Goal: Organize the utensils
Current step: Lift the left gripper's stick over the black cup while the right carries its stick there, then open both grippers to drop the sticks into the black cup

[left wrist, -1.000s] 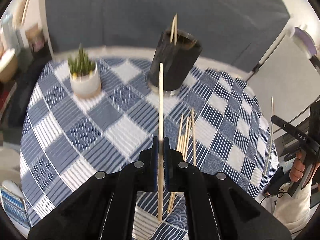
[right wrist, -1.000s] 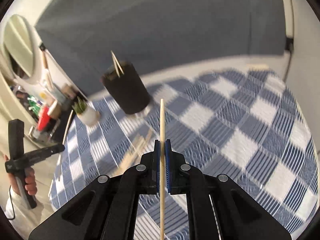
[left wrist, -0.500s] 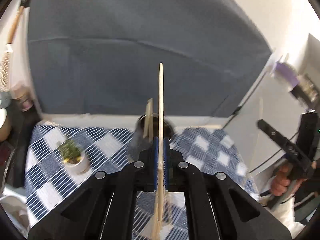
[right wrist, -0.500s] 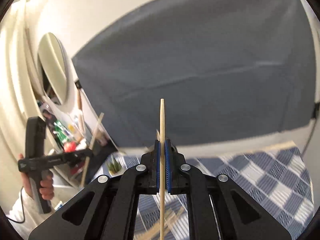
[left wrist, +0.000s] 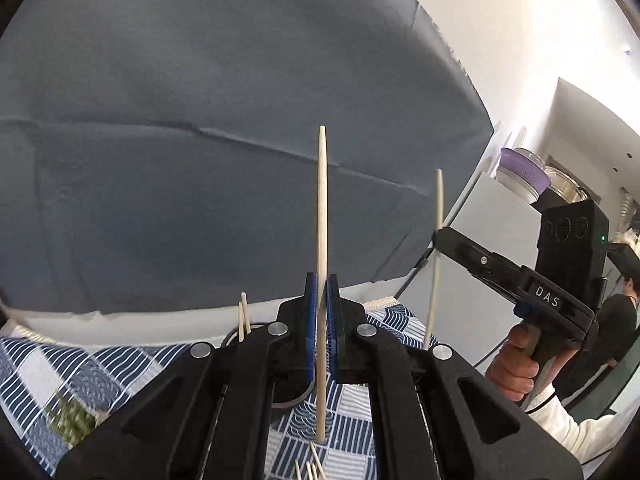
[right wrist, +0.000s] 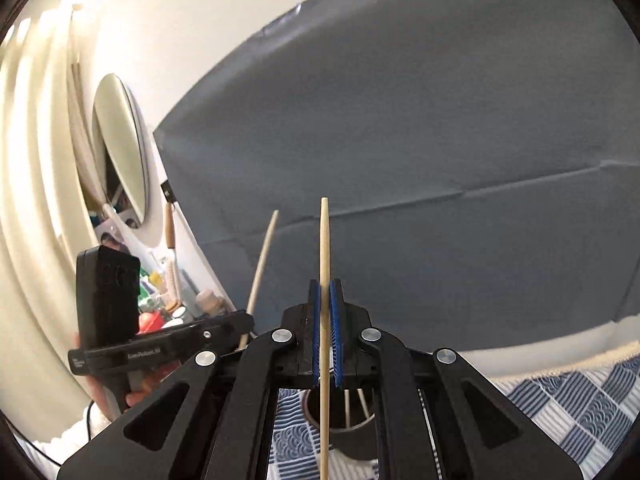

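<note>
Here, left claw (left wrist: 321, 332) clamped on one chopstick (left wrist: 322, 216); right claw (right wrist: 325, 332) clamped on another chopstick (right wrist: 325, 280), two more in holder (right wrist: 352, 428)

Both pictures are round and bent like a fishbowl, with dark black corners. The white wall (left wrist: 560, 32) at the top right of the left view glows so bright it washes out — light seems to come from that side. The grey cloth (right wrist: 440, 160) looks dull and evenly lit. The little plant (left wrist: 72, 420) is smeared and blurry — maybe from moving.
</note>
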`<state>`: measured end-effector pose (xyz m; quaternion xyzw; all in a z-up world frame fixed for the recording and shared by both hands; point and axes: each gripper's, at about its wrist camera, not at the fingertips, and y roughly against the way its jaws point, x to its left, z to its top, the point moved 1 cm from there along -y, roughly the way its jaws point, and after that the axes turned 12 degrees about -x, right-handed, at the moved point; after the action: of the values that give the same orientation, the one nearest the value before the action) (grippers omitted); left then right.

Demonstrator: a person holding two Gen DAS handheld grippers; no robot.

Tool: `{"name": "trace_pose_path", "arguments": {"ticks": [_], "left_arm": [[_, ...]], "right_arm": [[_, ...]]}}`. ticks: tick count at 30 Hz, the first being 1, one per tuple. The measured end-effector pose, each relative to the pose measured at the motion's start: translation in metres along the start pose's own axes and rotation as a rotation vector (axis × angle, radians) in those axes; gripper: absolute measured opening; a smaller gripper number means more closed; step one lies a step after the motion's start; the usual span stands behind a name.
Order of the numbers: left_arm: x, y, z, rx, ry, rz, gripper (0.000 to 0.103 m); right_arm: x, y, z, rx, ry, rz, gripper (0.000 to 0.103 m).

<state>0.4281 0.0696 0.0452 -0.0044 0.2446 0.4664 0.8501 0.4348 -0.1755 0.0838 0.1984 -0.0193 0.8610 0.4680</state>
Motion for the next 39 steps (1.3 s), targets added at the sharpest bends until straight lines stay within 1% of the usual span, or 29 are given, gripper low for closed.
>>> {"name": "trace_pose_path", "arguments": {"ticks": [5, 8, 9, 13, 17, 19, 20, 24, 28, 35, 39], "left_arm": [[0.023, -0.025, -0.008, -0.022, 0.027, -0.024, 0.005], [0.036, -0.036, -0.015, -0.041, 0.060, -0.044, 0.005], [0.042, -0.040, -0.018, -0.051, 0.079, -0.073, 0.005], [0.055, -0.050, -0.028, -0.089, 0.109, -0.112, 0.005], [0.060, -0.057, -0.043, -0.082, 0.093, -0.108, 0.005], [0.062, -0.061, -0.052, -0.073, 0.098, -0.123, 0.005], [0.062, -0.063, -0.054, -0.072, 0.097, -0.117, 0.005], [0.064, -0.073, -0.069, -0.046, 0.094, -0.101, 0.005], [0.063, -0.077, -0.076, -0.023, 0.088, -0.100, 0.005], [0.057, -0.070, -0.079, 0.008, 0.055, -0.078, 0.005], [0.055, -0.060, -0.082, 0.019, 0.037, -0.065, 0.005]], "right_arm": [[-0.008, -0.035, -0.012, 0.021, -0.003, 0.014, 0.005], [-0.012, -0.051, -0.022, 0.006, -0.004, 0.035, 0.005], [-0.013, -0.056, -0.025, 0.003, -0.005, 0.042, 0.005], [-0.020, -0.071, -0.035, 0.007, -0.021, 0.048, 0.005], [-0.024, -0.087, -0.050, 0.028, -0.029, 0.038, 0.005], [-0.025, -0.097, -0.061, 0.055, -0.022, 0.028, 0.005], [-0.025, -0.101, -0.066, 0.071, -0.014, 0.017, 0.005], [-0.027, -0.107, -0.083, 0.120, 0.008, -0.017, 0.005], [-0.025, -0.110, -0.095, 0.159, 0.029, -0.042, 0.005], [-0.018, -0.107, -0.104, 0.193, 0.075, -0.075, 0.005], [-0.018, -0.096, -0.107, 0.205, 0.100, -0.078, 0.006]]}}
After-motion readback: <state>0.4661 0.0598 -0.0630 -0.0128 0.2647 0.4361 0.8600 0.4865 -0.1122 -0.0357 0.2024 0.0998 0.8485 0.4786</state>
